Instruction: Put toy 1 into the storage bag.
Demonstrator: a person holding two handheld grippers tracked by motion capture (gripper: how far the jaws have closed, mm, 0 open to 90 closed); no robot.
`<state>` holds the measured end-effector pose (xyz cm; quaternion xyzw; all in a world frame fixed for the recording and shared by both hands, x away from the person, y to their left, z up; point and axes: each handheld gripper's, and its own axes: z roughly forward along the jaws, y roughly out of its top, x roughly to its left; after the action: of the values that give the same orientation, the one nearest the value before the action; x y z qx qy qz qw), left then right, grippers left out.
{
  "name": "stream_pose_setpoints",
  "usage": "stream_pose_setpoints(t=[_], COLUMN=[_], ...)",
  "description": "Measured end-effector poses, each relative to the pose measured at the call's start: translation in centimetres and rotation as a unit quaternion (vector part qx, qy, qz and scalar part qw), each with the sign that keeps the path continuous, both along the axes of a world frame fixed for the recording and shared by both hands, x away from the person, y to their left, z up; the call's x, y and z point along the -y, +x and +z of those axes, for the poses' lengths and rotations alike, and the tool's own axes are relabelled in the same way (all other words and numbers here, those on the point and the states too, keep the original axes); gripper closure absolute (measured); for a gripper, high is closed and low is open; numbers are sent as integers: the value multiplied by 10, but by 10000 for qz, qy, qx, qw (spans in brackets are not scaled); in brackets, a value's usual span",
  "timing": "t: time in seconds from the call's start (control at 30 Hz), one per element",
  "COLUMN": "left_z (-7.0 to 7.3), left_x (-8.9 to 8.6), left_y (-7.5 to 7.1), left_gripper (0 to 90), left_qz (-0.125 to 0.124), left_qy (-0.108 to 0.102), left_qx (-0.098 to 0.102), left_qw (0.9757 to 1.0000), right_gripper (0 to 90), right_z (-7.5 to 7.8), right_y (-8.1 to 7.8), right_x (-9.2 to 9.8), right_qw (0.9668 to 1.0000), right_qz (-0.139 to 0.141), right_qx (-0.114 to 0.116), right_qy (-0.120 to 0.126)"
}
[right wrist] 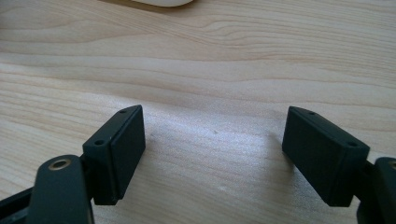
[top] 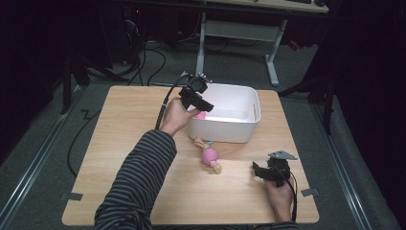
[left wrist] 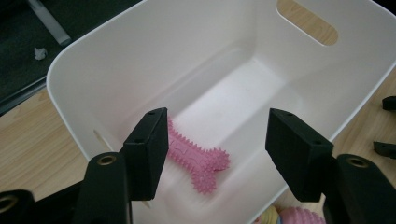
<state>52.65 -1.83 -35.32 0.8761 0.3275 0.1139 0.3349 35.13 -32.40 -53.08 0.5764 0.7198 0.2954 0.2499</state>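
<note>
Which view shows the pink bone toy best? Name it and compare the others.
The left gripper view: the pink bone toy lies in full on the floor of the white bin, between and beyond the open jaws. The high view gives a pink sliver behind the left gripper. The right gripper view looks at tabletop.

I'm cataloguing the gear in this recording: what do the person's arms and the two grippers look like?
The left arm wears a dark-and-grey striped long sleeve. Both grippers are black with blocky rectangular jaw pads and brass-ringed holes. The left gripper trails a black cable; the right gripper carries a grey three-cornered plate and a thin black cable.
</note>
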Motion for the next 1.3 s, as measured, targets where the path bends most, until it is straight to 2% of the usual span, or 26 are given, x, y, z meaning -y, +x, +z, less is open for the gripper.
stream_pose_setpoints(t=[0.4, 0.9, 1.3], left_z=[5, 13, 15], left_x=[-26, -54, -72], left_y=[-9, -23, -34], left_gripper=[397, 395, 395], left_qz=[160, 246, 276], left_qy=[-220, -456, -525], left_qx=[70, 213, 288], left_qw=[9996, 9984, 9978], right_gripper=[214, 214, 214], right_z=[0, 0, 0], right_y=[0, 0, 0], right_x=[0, 0, 0], right_qw=[10000, 10000, 10000], right_qz=[-1, -1, 2], right_qx=[1, 1, 1], right_qy=[-2, 0, -3])
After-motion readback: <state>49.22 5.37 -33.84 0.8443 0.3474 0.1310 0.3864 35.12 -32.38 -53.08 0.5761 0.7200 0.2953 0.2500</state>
